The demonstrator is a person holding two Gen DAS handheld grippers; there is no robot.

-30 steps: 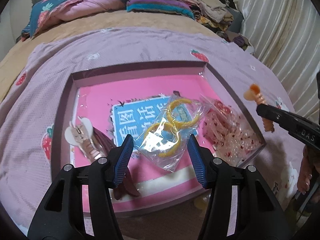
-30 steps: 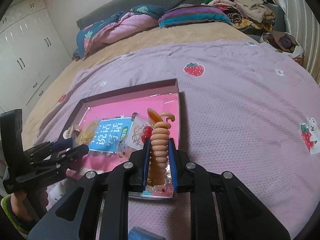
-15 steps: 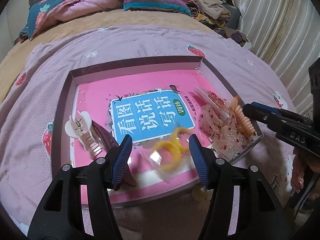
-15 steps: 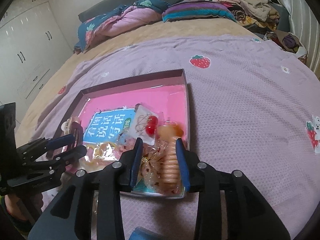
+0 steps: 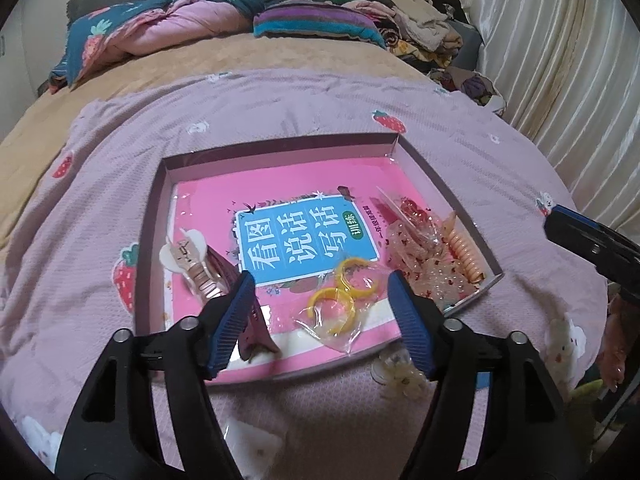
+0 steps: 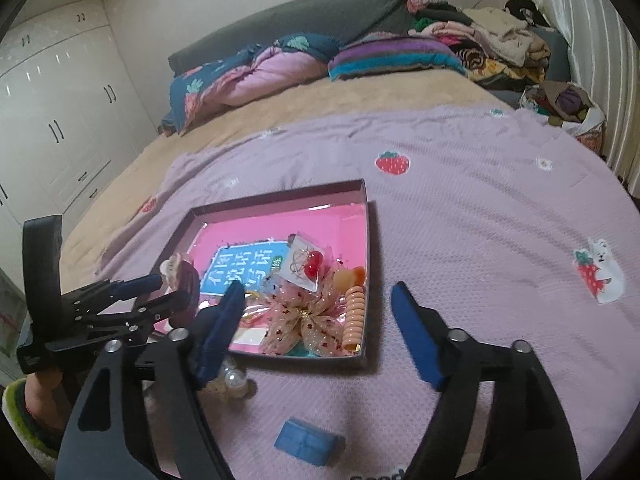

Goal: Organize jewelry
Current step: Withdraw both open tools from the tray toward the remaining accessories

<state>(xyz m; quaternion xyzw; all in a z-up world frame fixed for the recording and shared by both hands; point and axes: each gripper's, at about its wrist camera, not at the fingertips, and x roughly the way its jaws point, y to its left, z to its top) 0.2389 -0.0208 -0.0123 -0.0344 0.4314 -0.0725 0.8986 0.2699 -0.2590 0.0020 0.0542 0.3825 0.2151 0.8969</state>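
Observation:
A shallow box (image 5: 154,216) (image 6: 370,240) with a pink book inside lies on the purple bedspread. In it lie a bag of yellow hoops (image 5: 344,300), a sheer bow (image 5: 424,256) (image 6: 308,320), an orange spiral hair tie (image 5: 466,250) (image 6: 354,316), a bagged red earring (image 6: 306,266) and white and brown hair claws (image 5: 192,260). My left gripper (image 5: 322,320) is open and empty above the box's near edge. My right gripper (image 6: 320,334) is open and empty, drawn back from the box's right corner.
A pearl hair piece (image 6: 234,380) (image 5: 400,372) and a small blue box (image 6: 308,442) lie on the bedspread in front of the box. A white card (image 5: 252,446) lies nearer still. Pillows and piled clothes (image 6: 480,48) are at the bed's far end; curtains (image 5: 560,60) on the right.
My right gripper let go of the orange hair tie, which now lies in the box's right side, and pulled back open. The yellow hoops bag came to rest in the box as my left gripper pulled back.

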